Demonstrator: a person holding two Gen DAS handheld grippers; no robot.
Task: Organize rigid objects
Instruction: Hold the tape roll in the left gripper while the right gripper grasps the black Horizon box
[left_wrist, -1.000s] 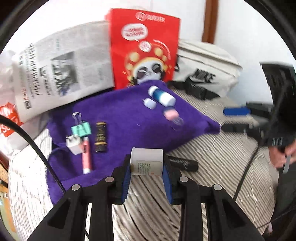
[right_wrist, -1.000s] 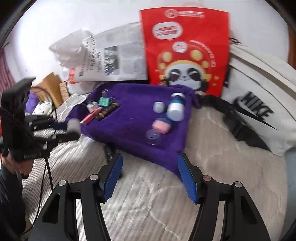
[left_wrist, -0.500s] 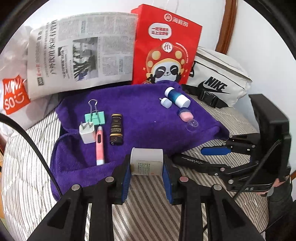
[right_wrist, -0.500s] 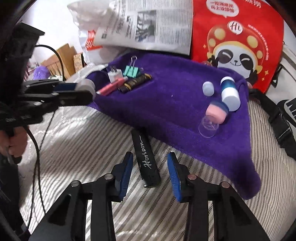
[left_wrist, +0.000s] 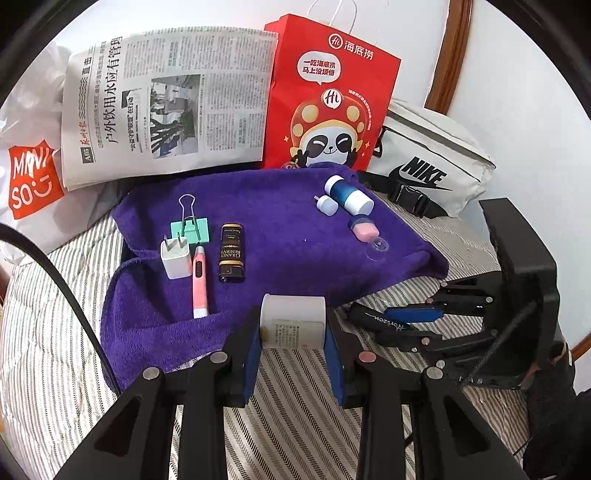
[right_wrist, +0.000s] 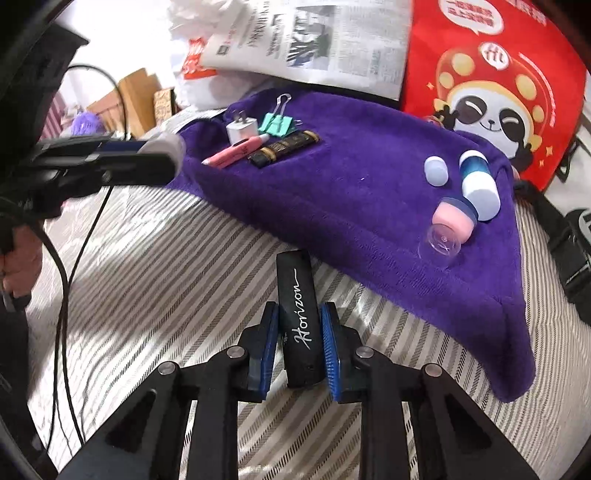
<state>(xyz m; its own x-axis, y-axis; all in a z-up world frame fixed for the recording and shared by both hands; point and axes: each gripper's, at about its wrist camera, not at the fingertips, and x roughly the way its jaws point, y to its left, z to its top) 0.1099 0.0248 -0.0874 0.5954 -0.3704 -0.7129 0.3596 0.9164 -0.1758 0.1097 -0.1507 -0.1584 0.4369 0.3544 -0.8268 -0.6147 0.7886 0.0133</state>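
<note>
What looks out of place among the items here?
The black Horizon case lies on the striped bedding, off the purple towel where the other small items sit. The right gripper is shut on it. Nothing looks spilled or damaged.

"Horizon" on black case (right_wrist: 300, 314); "NIKE" on bag (left_wrist: 424, 173).

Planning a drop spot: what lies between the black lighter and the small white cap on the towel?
Only bare purple towel between black lighter and small white cap, in the left wrist view.

White wall (left_wrist: 517, 74), striped bedding (left_wrist: 295, 424)
</note>
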